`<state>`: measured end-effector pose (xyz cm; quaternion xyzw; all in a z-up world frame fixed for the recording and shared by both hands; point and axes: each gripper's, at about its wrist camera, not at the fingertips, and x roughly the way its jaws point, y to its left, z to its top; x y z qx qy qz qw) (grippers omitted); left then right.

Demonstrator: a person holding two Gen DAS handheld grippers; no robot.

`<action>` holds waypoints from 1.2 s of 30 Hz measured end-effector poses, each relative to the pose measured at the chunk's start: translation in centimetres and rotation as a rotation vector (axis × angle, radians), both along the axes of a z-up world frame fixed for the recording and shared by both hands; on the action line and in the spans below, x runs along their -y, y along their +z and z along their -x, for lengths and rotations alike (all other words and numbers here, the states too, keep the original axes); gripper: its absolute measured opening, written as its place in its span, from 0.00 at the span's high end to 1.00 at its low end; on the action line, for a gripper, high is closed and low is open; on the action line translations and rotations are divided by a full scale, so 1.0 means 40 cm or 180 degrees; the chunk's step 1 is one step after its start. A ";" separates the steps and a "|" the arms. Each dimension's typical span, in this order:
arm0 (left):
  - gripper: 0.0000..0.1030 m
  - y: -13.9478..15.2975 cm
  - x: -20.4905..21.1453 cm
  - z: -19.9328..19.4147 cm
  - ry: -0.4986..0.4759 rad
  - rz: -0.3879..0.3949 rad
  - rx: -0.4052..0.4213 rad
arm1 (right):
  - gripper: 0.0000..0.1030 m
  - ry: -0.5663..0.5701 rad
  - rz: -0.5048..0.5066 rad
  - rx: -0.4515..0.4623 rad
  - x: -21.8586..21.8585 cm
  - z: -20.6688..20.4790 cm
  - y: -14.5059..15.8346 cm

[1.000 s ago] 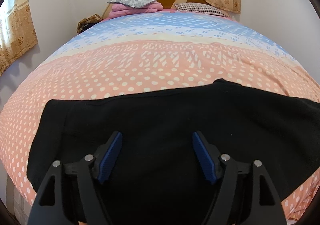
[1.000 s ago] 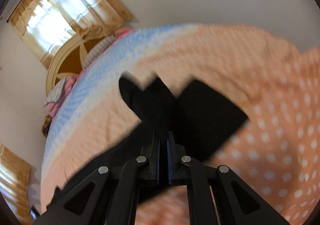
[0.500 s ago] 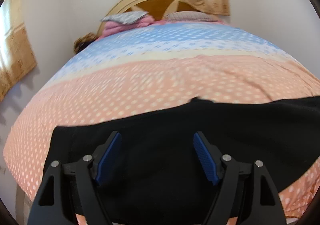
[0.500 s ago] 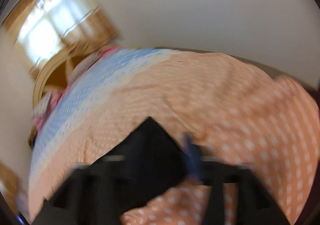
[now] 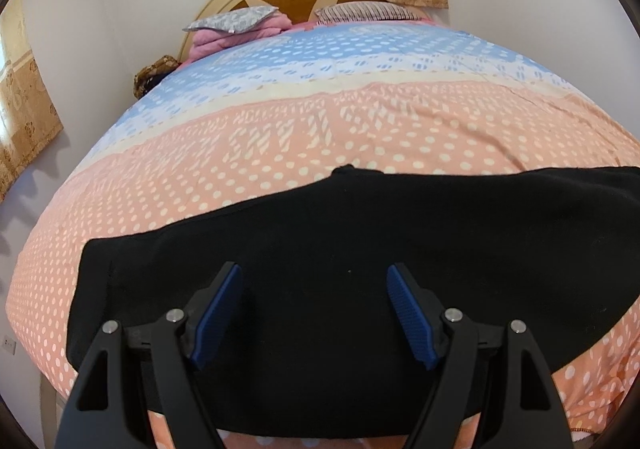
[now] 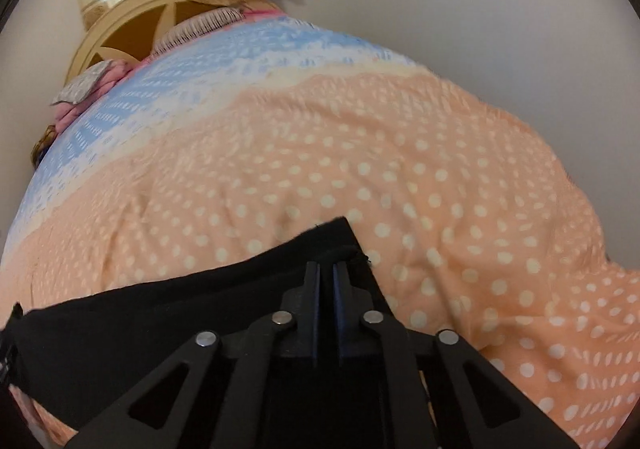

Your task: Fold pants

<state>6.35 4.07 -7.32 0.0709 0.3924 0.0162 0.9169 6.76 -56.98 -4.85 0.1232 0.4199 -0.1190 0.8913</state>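
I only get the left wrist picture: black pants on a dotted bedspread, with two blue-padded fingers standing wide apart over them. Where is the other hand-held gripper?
Observer: The right hand-held gripper is over one end of the pants, just short of a corner of the cloth.
Operator: Is it wide open like the one I see?
Observer: No, its jaws are shut. I cannot tell whether any cloth is pinched between them.
Operator: And what lies past that end?
Observer: Only the bedspread, peach with white dots, and it is wrinkled there.
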 end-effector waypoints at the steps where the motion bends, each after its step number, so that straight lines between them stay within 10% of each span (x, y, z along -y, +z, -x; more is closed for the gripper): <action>1: 0.25 -0.001 0.000 0.000 0.0011 0.0018 -0.0004 | 0.95 0.0023 0.0016 0.0119 -0.006 0.011 0.016; 7: 0.25 -0.003 0.004 -0.008 0.0144 0.0121 -0.0012 | 0.95 0.0064 -0.0171 0.0915 0.013 0.068 0.110; 12: 0.25 -0.006 0.002 0.000 0.0185 0.0069 -0.0018 | 0.92 -0.0164 -0.0614 0.0222 0.096 -0.014 -0.030; 16: 0.25 0.018 0.004 0.005 0.0182 -0.0015 0.0111 | 0.44 -0.0507 -0.0781 0.0231 0.157 0.033 -0.031; 21: 0.25 0.060 0.071 0.008 -0.0194 -0.0036 0.0369 | 0.44 -0.0527 -0.0938 0.0556 0.176 0.126 0.018; 31: 0.25 0.070 0.255 -0.068 -0.0707 0.0325 0.0190 | 0.45 -0.0036 -0.0256 -0.0252 0.027 0.077 -0.073; 34: 0.25 0.078 0.328 -0.062 -0.0914 0.0300 0.0275 | 0.82 0.0207 -0.0167 -0.0369 -0.007 0.083 -0.070; 36: 0.24 0.079 0.372 -0.068 -0.1028 0.0368 0.0236 | 0.84 0.0233 -0.0011 -0.0447 -0.027 0.092 -0.060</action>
